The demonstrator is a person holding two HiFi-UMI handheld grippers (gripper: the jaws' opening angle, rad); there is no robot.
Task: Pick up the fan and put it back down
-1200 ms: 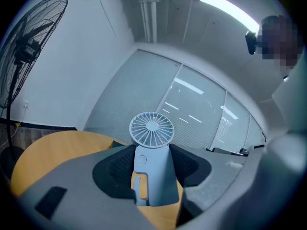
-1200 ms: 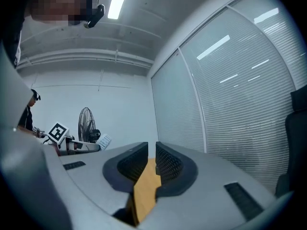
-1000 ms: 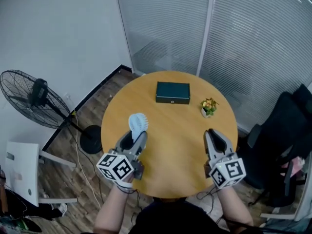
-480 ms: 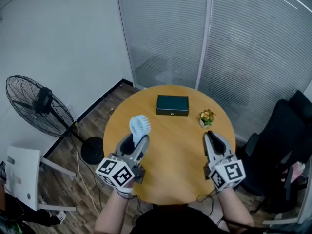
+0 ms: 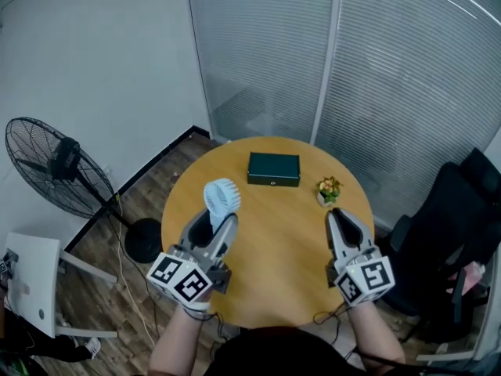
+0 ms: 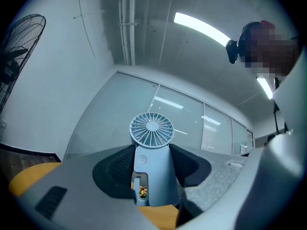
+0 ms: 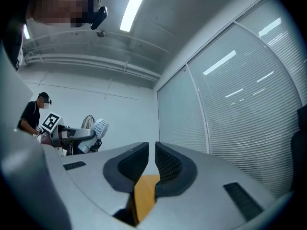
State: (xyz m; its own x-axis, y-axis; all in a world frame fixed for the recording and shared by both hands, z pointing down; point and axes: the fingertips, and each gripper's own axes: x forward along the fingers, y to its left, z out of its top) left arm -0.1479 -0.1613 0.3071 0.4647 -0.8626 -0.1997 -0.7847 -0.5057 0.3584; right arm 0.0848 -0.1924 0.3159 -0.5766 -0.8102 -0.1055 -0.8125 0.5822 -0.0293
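A small pale-blue hand fan [image 5: 221, 198] stands upright between the jaws of my left gripper [image 5: 211, 225], lifted above the left part of the round wooden table [image 5: 274, 241]. In the left gripper view the dark pads press on both sides of the fan's body [image 6: 152, 169], with its round grille above them. My right gripper [image 5: 338, 216] hovers over the table's right side. Its jaws are closing, with only a narrow slit left and nothing between them [image 7: 152, 150]. The right gripper view also shows the fan [image 7: 100, 127] in the left gripper, off to the left.
A dark green box [image 5: 274, 169] and a small potted plant [image 5: 329, 188] sit at the table's far side. A black standing fan [image 5: 55, 167] is on the floor at left, a white chair [image 5: 31, 280] near it, a black office chair [image 5: 450, 225] at right. Blinds cover the glass walls behind.
My left gripper has risen with the fan in it, so the fan stands higher above the table. The right gripper has also lifted a little.
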